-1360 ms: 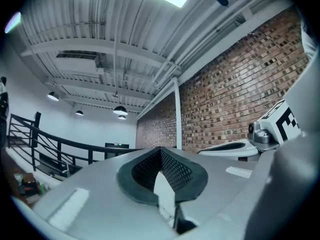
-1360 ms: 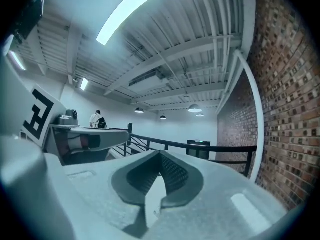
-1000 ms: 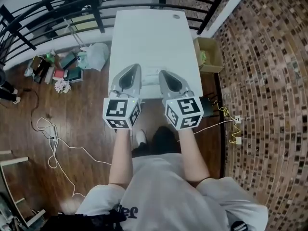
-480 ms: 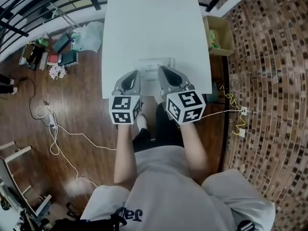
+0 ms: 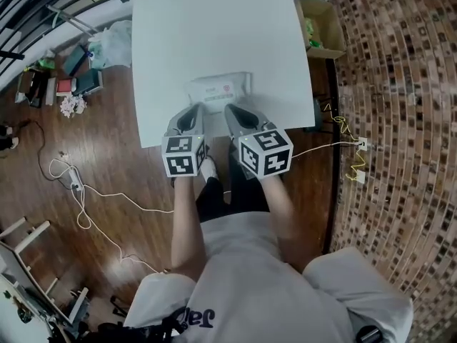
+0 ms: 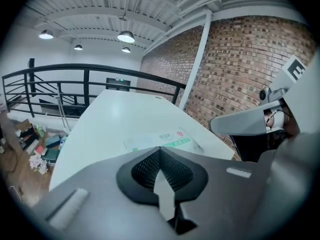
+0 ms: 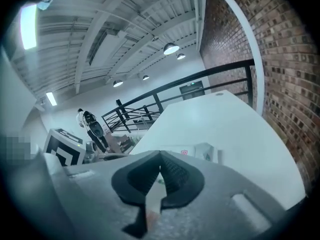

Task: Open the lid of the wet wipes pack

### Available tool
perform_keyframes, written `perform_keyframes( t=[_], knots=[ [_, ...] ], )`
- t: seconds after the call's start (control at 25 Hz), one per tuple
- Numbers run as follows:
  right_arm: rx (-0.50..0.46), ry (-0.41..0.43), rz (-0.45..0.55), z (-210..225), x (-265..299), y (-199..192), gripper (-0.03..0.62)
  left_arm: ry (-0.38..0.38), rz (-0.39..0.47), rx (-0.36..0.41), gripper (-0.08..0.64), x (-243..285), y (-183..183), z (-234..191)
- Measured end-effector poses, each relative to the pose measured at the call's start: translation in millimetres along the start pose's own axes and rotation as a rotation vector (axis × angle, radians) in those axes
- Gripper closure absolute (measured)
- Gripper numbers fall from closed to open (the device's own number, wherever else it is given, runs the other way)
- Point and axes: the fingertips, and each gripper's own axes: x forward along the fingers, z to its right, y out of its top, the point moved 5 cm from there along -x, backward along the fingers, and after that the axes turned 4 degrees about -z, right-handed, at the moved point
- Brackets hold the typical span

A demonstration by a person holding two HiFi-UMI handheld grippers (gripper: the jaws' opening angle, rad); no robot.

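From the head view, the wet wipes pack (image 5: pixel 219 89) lies flat near the front edge of the white bench (image 5: pixel 214 27). The left tool (image 5: pixel 194 110) and right tool (image 5: pixel 230 108) point at its near side. In the left gripper view, the jaws are closed on nothing, with the pack just beyond them. In the right gripper view, the jaws are likewise closed and empty, with the pack ahead, slightly right.

one wet wipes pack (image 5: pixel 218 88), one table (image 5: pixel 214 27), one cardboard box (image 5: pixel 321 20), two grippers (left gripper (image 5: pixel 194 110), right gripper (image 5: pixel 230 108)).
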Motion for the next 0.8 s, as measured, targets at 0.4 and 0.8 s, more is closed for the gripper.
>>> perform_keyframes(
  t=[0.4,0.8],
  knots=[
    [0.203,0.13,-0.048,11.3,28.2,-32.2,0.526,-0.059,-0.005,-0.04,0.545,23.2,-17.1,-3.5],
    [0.413,0.16,-0.065,23.5,49.6,-40.5,0.51,-0.101,0.019,0.004,0.545,21.9,-18.1,-8.7]
  ],
)
